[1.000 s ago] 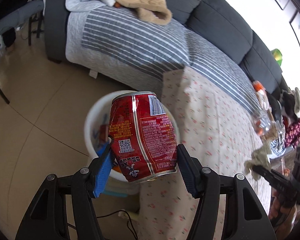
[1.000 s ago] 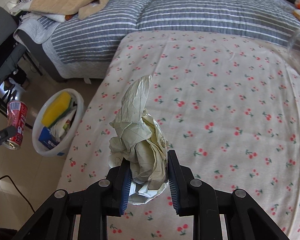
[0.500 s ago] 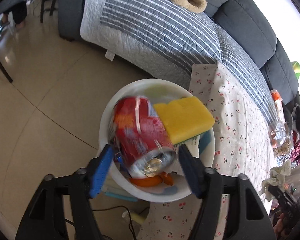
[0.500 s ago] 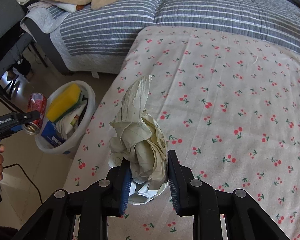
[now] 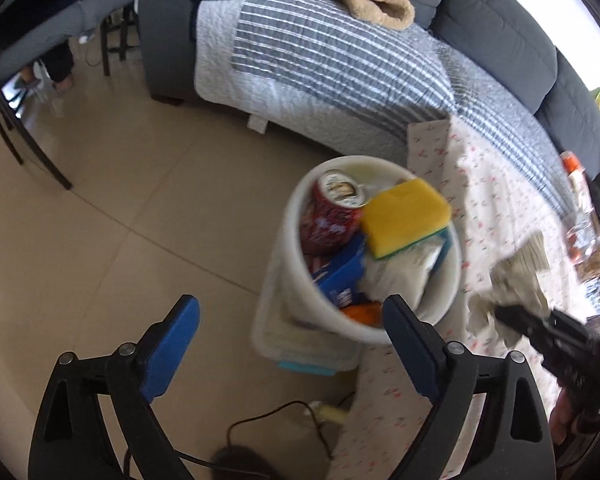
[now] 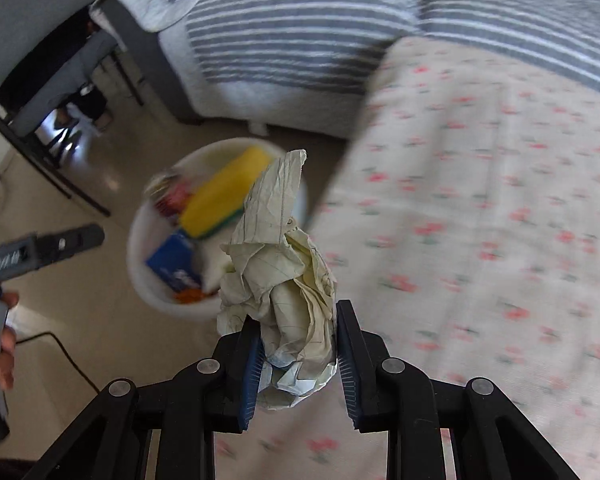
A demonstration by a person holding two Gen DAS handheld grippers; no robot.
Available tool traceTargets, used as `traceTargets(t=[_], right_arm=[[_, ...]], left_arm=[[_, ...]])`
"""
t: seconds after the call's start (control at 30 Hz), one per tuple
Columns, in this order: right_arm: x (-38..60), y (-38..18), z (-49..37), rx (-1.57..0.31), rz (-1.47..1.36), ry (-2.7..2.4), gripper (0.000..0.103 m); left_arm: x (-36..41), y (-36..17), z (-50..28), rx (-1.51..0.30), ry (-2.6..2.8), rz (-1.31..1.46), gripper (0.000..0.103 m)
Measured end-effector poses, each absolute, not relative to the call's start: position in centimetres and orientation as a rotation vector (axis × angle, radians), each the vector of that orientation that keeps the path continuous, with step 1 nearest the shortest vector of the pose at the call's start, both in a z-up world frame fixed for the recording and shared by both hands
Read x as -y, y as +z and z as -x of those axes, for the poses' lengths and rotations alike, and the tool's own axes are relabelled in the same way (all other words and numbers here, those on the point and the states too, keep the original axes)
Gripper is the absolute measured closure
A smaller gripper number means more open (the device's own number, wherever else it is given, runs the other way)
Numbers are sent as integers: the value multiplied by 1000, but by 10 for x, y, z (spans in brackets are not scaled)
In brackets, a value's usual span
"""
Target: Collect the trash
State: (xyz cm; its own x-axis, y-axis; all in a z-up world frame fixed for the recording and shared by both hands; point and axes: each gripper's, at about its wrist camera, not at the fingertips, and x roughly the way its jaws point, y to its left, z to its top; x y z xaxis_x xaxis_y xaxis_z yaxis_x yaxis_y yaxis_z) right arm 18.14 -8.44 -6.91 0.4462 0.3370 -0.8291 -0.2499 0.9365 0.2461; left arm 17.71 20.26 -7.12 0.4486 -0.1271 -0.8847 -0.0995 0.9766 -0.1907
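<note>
Bedding in a cherry print covers the bed, and the white bin stands on the floor just beside its edge, placed so that trash from the bed has a short way to go. Inside the bin, a red can lies against the far wall, touching a yellow sponge that rides on top of a blue carton and other scraps. The left tool hangs near the bin with its jaws spread wide and nothing between them. The right tool is clamped on a crumpled paper wad, held near the bin, probably so the wad can drop in next.
</note>
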Motion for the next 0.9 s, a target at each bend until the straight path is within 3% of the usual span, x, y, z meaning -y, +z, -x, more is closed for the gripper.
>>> traceTargets(t=[0.43, 0.5, 0.57, 0.63, 0.9], right_arm=[[2, -98, -231, -1058, -124, 435, 67], [-2, -99, -237, -1054, -148, 432, 58], [-1, -100, -240, -1053, -182, 423, 40], [1, -98, -242, -1046, -208, 413, 32], [30, -87, -235, -1037, -253, 376, 29]], left_arm=[[-234, -83, -174, -1145, 44, 222, 3], [-233, -83, -174, -1150, 48, 228, 3], [-231, -83, -174, -1153, 39, 228, 3], [-226, -83, -174, -1154, 33, 212, 3], [-192, -64, -160, -1099, -25, 138, 3]])
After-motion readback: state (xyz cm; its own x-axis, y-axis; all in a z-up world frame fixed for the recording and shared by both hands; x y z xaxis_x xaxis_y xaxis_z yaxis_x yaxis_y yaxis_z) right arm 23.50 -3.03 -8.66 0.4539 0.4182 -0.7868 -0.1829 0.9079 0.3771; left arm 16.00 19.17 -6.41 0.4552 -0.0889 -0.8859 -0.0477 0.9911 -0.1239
